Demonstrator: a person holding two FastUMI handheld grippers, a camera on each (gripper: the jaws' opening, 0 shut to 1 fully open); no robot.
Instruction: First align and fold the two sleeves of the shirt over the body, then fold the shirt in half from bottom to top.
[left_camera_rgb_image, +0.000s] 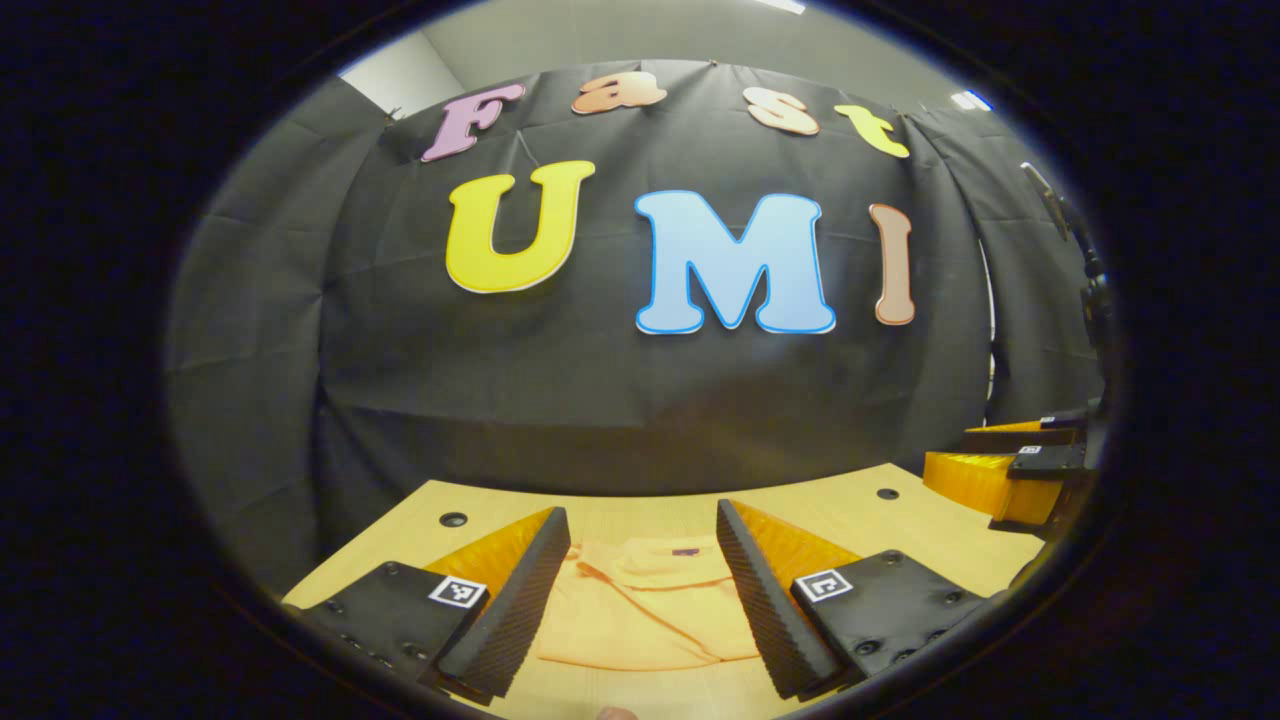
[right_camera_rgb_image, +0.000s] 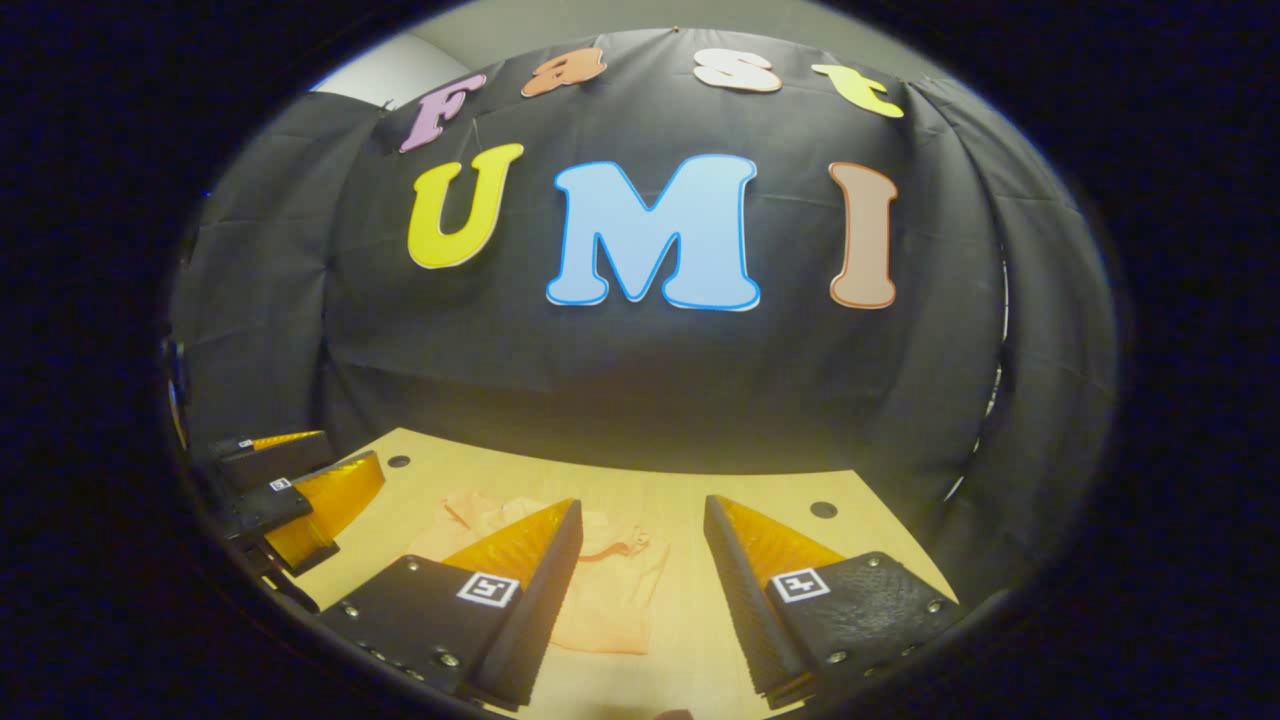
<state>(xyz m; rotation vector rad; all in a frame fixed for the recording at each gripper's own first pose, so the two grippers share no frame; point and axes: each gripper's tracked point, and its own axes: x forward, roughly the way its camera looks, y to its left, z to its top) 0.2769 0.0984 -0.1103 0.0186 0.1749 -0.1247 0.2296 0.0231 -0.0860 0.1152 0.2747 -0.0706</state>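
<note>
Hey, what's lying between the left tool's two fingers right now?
In the left gripper view, the shirt lies on the table between the open left tool's fingers, untouched.

in the left gripper view the shirt (left_camera_rgb_image: 645, 610) is hidden at 3 and 9 o'clock behind the gripper's own fingers. in the right gripper view its 9 o'clock part sits behind a finger (right_camera_rgb_image: 530, 600); folds unclear.

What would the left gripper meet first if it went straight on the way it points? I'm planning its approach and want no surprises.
Probably the shirt, lying on the table between the open left gripper fingers; nothing stands before it. Depth is unclear, so it might reach the booth wall.
</note>
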